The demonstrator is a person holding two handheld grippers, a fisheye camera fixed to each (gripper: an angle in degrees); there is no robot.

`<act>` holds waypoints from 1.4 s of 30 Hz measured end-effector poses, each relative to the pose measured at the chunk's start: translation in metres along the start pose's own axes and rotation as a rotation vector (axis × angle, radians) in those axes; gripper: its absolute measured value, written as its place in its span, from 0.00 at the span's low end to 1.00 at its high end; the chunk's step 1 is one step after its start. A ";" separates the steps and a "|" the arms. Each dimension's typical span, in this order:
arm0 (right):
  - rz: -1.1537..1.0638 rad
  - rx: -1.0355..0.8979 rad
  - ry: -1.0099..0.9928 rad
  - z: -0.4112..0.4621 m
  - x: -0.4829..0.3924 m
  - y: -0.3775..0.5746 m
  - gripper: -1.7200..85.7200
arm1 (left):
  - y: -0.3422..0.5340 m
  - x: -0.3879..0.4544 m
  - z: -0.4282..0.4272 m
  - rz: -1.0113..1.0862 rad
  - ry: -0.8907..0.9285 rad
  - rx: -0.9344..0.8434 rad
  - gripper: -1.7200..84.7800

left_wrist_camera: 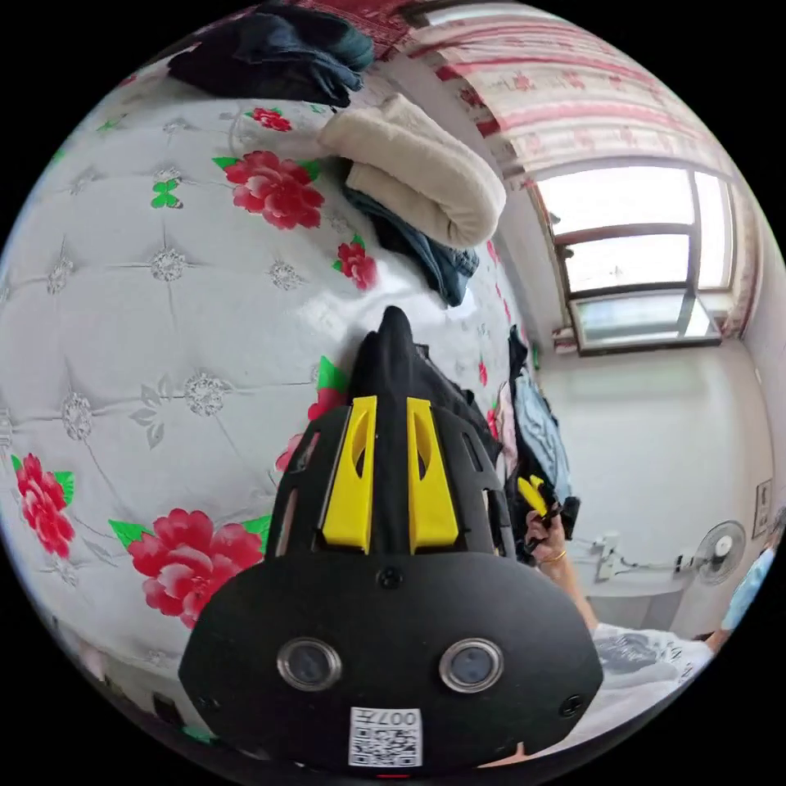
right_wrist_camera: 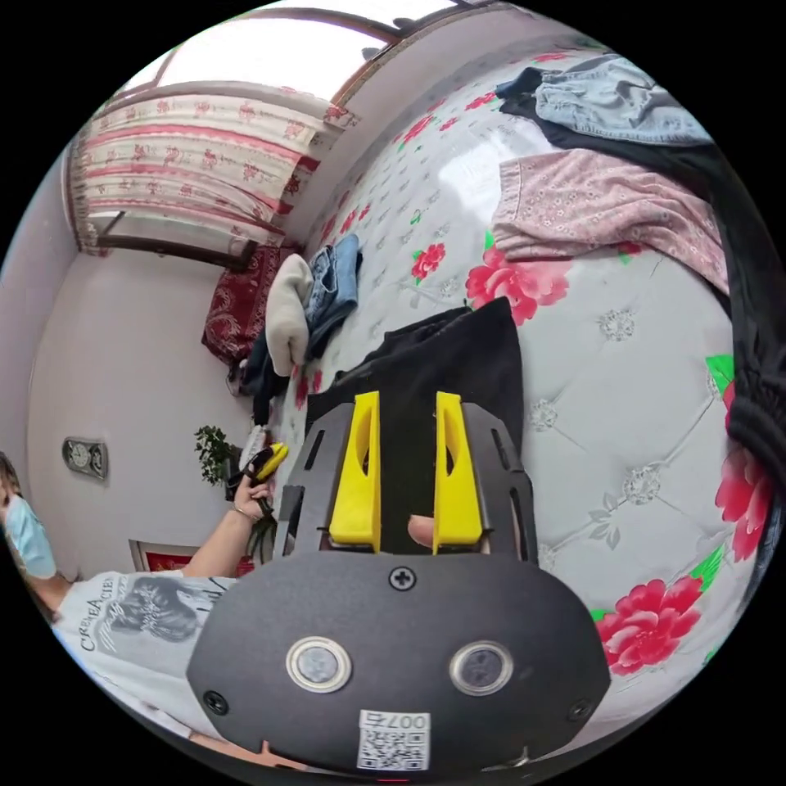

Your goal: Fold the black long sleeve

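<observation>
black long sleeve (right_wrist_camera: 446, 360), far end hidden

Black sleeve (left_wrist_camera: 393, 352) ran between the left gripper (left_wrist_camera: 390, 409) jaws, its lower part hidden behind the gripper body; jaw contact w/ cloth couldn't be told. In the right gripper view, the same garment (right_wrist_camera: 446, 360) passed behind the right gripper (right_wrist_camera: 407, 409), grip also unclear. Dark trousers (right_wrist_camera: 749, 327) were cut off at the frame edge. Jeans (left_wrist_camera: 426, 246) lay mostly hidden under a cream towel (left_wrist_camera: 417, 168). Person's head (right_wrist_camera: 24, 524) cropped by the rim. Wall clock (right_wrist_camera: 84, 457) too small to make out.
</observation>
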State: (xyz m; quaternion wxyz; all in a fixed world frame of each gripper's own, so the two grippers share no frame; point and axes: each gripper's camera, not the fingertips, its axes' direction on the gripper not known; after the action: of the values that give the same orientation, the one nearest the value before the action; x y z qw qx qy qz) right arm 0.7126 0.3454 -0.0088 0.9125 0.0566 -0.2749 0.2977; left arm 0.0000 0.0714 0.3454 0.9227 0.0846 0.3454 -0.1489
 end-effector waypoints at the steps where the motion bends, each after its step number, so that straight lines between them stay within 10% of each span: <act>1: 0.007 0.014 0.059 -0.002 0.003 0.019 0.12 | 0.013 0.004 0.002 0.049 -0.048 -0.025 0.10; 16: 0.438 0.145 -0.163 0.016 0.078 0.167 0.14 | 0.111 0.125 0.060 0.504 -0.189 -0.124 0.12; 24: 0.459 0.223 -0.160 0.025 0.056 0.157 0.08 | 0.109 0.114 0.103 0.394 -0.234 -0.230 0.10; 33: -0.317 0.069 0.134 0.038 -0.173 0.086 0.06 | 0.131 0.046 0.002 0.177 -0.201 -0.060 0.09; 38: -0.973 -0.176 0.238 0.159 -0.344 0.127 0.07 | 0.143 0.010 -0.028 0.097 -0.180 -0.020 0.09; 42: -1.075 -0.394 0.121 0.266 -0.364 0.169 0.08 | 0.146 -0.017 -0.040 0.049 -0.108 -0.009 0.10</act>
State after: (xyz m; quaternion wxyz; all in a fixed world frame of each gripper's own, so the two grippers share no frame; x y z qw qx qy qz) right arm 0.2467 0.2258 0.0107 0.9431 0.0002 -0.2048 -0.2618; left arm 0.0121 0.2226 0.3350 0.9438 0.0805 0.2936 -0.1291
